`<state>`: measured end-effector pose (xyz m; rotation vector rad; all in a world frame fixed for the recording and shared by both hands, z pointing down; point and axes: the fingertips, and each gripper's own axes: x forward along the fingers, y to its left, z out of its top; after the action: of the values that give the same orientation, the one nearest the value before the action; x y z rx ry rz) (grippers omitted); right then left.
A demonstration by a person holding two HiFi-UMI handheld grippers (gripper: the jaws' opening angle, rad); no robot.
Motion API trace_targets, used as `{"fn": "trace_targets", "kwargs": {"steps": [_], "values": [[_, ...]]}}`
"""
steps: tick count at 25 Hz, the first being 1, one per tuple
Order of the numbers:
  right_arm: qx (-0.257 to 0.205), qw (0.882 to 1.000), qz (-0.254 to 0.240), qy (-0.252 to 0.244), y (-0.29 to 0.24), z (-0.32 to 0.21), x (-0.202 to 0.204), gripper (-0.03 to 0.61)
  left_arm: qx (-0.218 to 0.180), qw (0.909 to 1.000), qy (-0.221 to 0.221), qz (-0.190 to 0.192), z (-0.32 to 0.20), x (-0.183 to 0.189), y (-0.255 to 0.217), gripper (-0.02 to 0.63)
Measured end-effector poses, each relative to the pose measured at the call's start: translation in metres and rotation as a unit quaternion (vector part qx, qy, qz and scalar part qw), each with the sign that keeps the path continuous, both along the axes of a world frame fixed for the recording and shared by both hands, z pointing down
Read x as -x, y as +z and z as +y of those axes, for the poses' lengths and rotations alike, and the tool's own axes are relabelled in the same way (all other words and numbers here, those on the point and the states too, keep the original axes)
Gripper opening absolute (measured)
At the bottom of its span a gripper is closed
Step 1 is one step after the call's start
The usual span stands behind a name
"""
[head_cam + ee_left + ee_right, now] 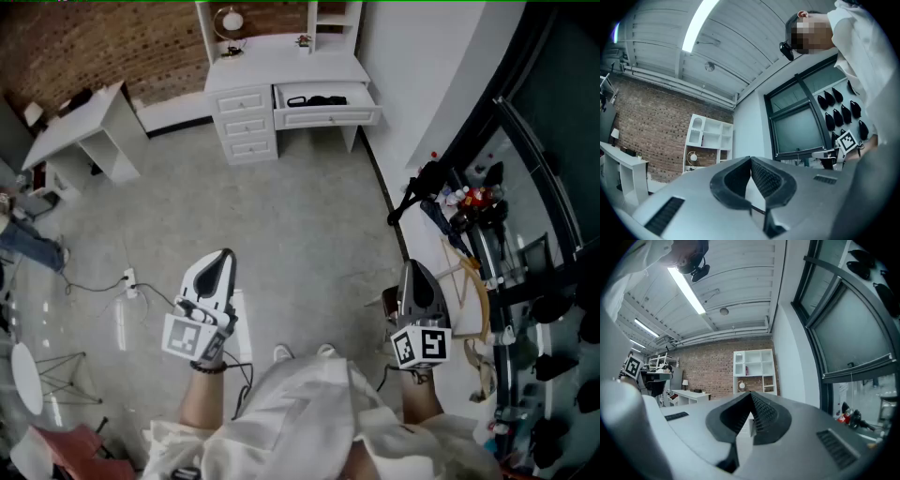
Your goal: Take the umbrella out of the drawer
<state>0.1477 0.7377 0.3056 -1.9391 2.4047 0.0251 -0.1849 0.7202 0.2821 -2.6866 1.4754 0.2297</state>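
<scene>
The black umbrella [317, 99] lies in the open drawer [330, 115] under the white surface [281, 67], far ahead of both pairs of jaws and well apart from them. The left gripper [223, 258] and the right gripper [413, 268] hover side by side above the floor [291, 225]. Each has its jaws closed tip to tip, with nothing between them.

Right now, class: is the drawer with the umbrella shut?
No: in the head view the drawer stands pulled out, the dark umbrella lying in it.
</scene>
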Motion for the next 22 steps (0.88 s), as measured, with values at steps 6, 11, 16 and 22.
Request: {"fn": "trace_targets", "kwargs": {"steps": [6,11,16,22], "values": [[0.009,1.000,0.000,0.000,0.003,-0.001,0.002,0.017,0.005,1.0000,-0.002,0.002,-0.001,0.000,0.001,0.025],[0.008,1.000,0.000,-0.007,0.007,-0.001,0.007,0.017,0.004,1.0000,-0.006,0.004,0.001,0.004,0.001,0.025],[0.005,1.000,0.002,-0.017,0.000,-0.004,0.026,0.017,0.005,1.0000,-0.006,0.006,0.001,0.015,-0.001,0.025],[0.006,1.000,0.008,-0.018,0.002,-0.006,0.045,0.017,0.010,0.9999,-0.002,0.012,-0.003,0.029,0.004,0.025]]}}
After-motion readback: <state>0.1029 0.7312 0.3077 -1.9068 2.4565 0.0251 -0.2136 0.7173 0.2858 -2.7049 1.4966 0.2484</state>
